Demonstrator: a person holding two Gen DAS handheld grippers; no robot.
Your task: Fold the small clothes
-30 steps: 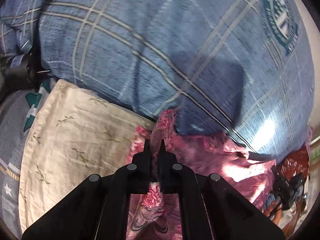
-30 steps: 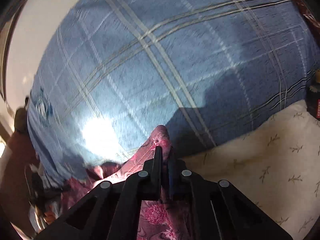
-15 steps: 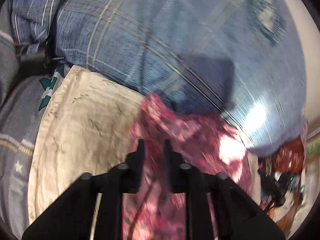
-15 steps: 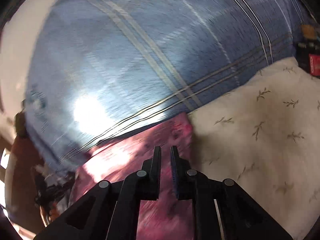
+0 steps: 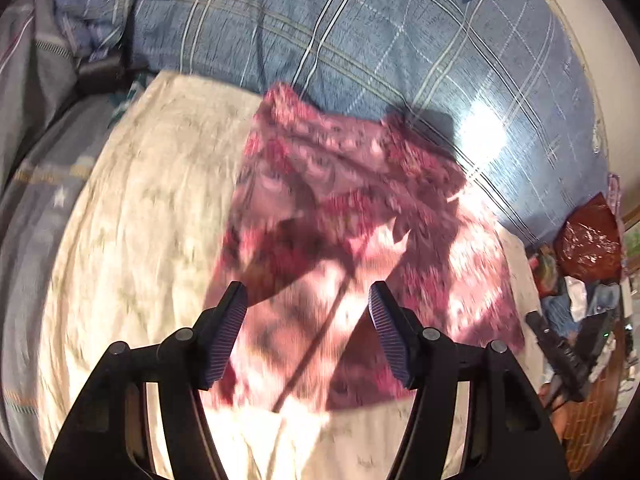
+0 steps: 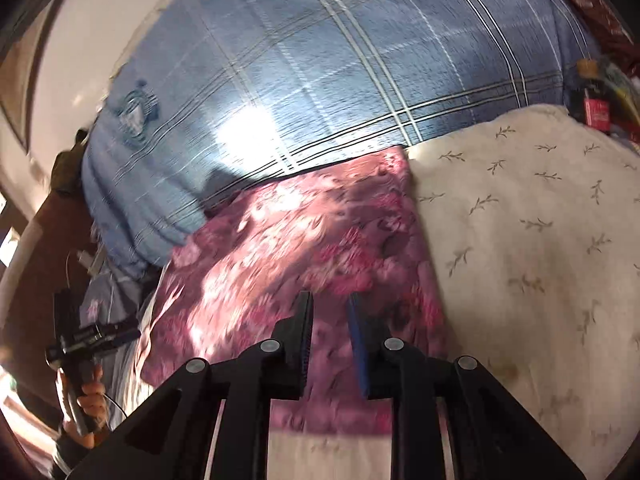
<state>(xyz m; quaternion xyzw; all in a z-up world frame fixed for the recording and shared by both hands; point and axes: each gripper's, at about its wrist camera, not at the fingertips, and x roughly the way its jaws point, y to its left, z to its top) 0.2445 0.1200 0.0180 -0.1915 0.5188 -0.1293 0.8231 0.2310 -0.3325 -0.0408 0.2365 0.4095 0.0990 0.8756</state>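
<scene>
A small pink flowered garment [image 5: 352, 208] lies folded flat on a cream sheet with leaf print [image 5: 136, 216]. Its far edge touches the blue plaid pillow [image 5: 360, 40]. My left gripper [image 5: 306, 300] is open wide and empty, held above the garment's near part. In the right wrist view the same garment [image 6: 304, 240] lies below my right gripper [image 6: 330, 304], whose jaws stand a little apart and hold nothing. The left gripper with the hand that holds it [image 6: 84, 344] shows at the far left of that view.
The blue plaid pillow [image 6: 340, 60] fills the far side. A grey striped quilt [image 5: 36, 128] lies at the left. A dark red bag [image 5: 588, 240] and loose clutter sit at the right edge. A red-labelled bottle [image 6: 592, 108] stands beyond the sheet.
Both grippers were shut on the garment's far corners, let them go on the sheet and drew back. The left jaws opened wide, the right a little.
</scene>
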